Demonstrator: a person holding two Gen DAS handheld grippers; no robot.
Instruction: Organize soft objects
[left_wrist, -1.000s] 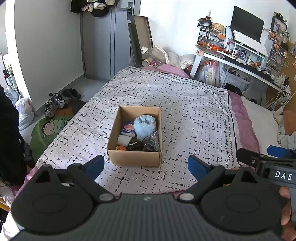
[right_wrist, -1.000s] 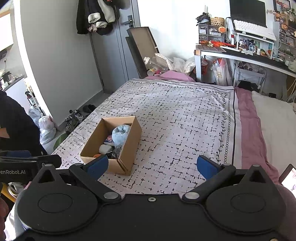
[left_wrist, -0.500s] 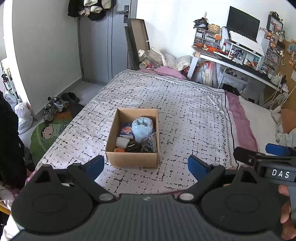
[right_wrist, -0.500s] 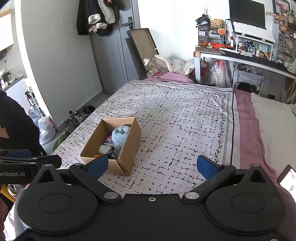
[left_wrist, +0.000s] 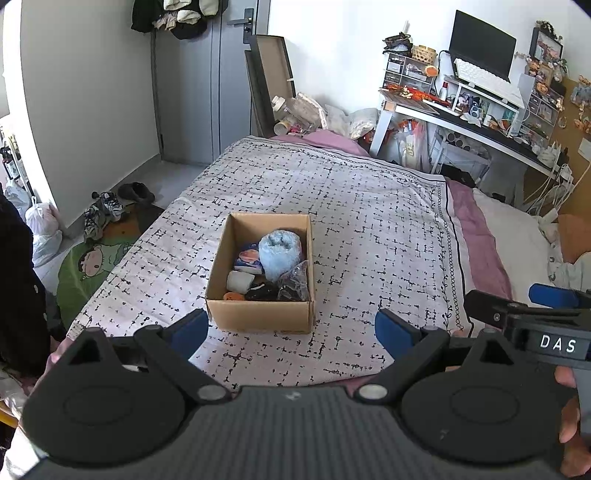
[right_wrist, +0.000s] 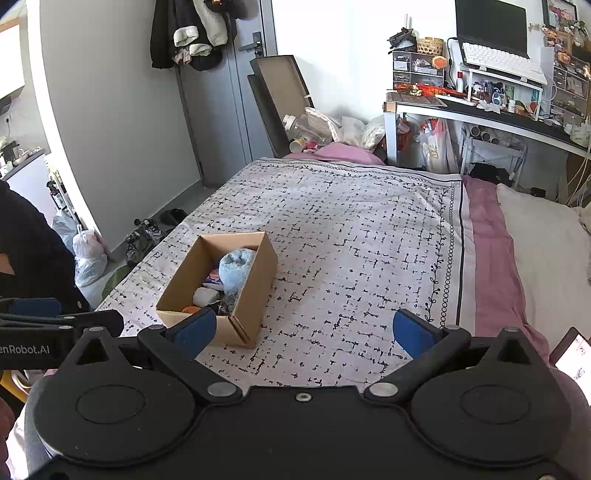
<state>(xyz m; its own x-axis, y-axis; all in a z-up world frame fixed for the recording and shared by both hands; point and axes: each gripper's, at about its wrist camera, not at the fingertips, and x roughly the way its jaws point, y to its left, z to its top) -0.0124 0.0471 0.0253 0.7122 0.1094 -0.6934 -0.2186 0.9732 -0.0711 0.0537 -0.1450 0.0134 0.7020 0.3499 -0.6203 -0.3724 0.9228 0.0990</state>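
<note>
L wrist: left claw (left_wrist: 291, 328) wide, level w/ right claw (right_wrist: 304, 332)

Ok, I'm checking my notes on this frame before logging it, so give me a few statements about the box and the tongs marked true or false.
1. The open brown cardboard box sits on the black-and-white patterned bedspread. True.
2. The fluffy light blue rolled item lies on the bedspread beside the box. False: it is inside the box.
3. The left tongs are open and hold nothing. True.
4. The right tongs are shut on the small white soft item. False: they are open and empty, and that item lies in the box.
5. The box is empty. False: it holds several items, including a small orange piece.
</note>
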